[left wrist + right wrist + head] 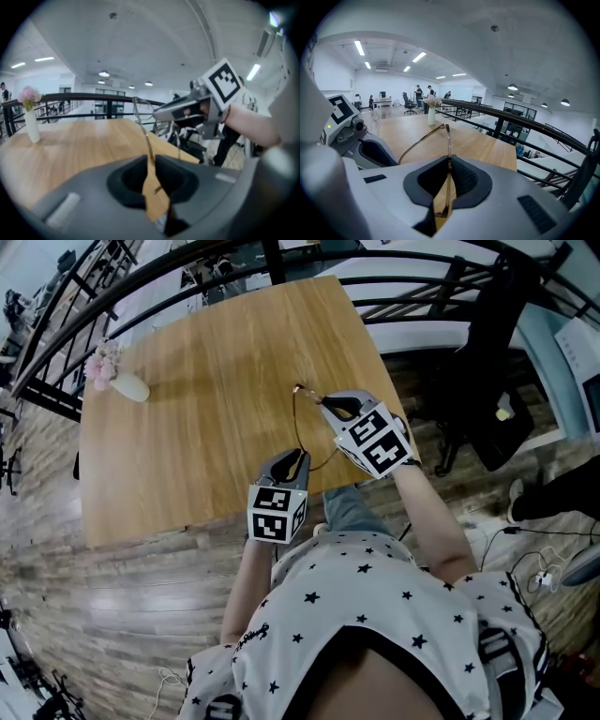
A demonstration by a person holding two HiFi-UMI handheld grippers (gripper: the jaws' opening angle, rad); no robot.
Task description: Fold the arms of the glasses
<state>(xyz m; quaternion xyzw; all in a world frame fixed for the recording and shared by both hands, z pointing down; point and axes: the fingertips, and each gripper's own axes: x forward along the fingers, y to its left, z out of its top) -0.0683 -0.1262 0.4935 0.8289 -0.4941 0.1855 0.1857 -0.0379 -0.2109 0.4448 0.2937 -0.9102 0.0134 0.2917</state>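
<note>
Glasses (447, 140) with a thin gold-toned wire frame are held in the air just above the near edge of the table (206, 381), caught at one end by each gripper. The step in hand looks like swinging one arm in toward the front of the frame. To do it well, the right gripper (449, 158) should hold its piece dead still as the anchor. The left gripper (150, 161) should carry its piece round in a smooth arc about the hinge, without pulling outward or twisting, since a frame this slight would bend easily. A light pinch is enough, and squeezing harder risks kinking the wire. The left jaws stand nearly together, with only a sliver of gap, and the thin arm runs up through it, nipped between the pads. The right jaws are likewise drawn in close on a straight, slender length of the frame that stands up between them. Whether that length is rim or arm I cannot tell. From there the wire curves across to the other gripper. Farther off, a white vase of pink flowers (127, 385) stands at the far left of the table, well apart from the work.
</note>
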